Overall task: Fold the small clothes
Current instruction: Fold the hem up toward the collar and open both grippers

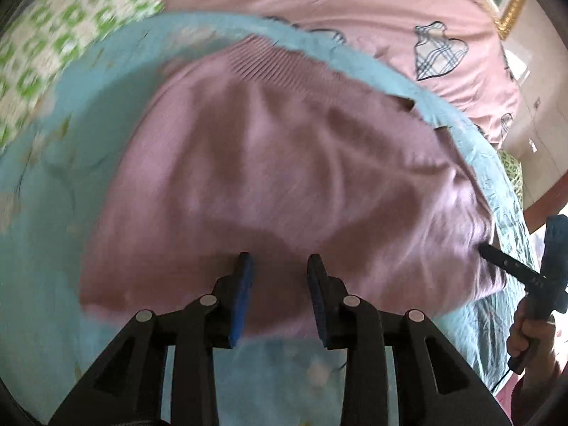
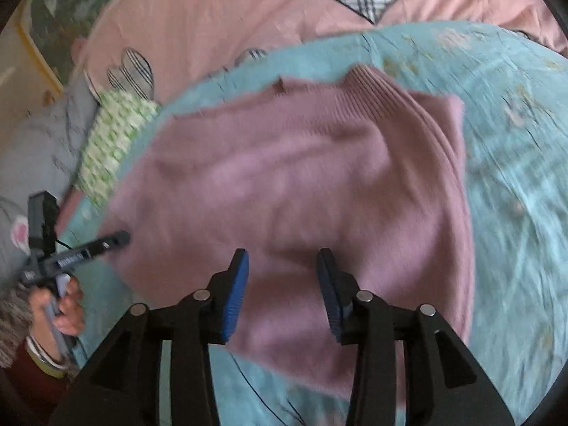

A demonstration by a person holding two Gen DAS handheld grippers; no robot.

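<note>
A mauve knitted sweater [image 1: 284, 163] lies spread on a light blue bedspread [image 1: 53, 248], its ribbed band on the far side. My left gripper [image 1: 280, 261] hovers over the sweater's near edge, open, with nothing pinched between its blue pads. In the right wrist view the same sweater [image 2: 301, 184] lies below my right gripper [image 2: 282, 254], which is also open and empty. One of the right gripper's fingers [image 1: 504, 261] touches the sweater's right edge. One of the left gripper's fingers [image 2: 106, 243] reaches its left edge. Both views are blurred.
A pink duvet with plaid hearts [image 1: 355, 3] covers the bed beyond the blue bedspread. A green and white patterned cloth [image 1: 53, 46] lies at the far left, also seen as the green and white cloth [image 2: 110, 138]. A person's hand [image 2: 67, 305] holds the left gripper's handle.
</note>
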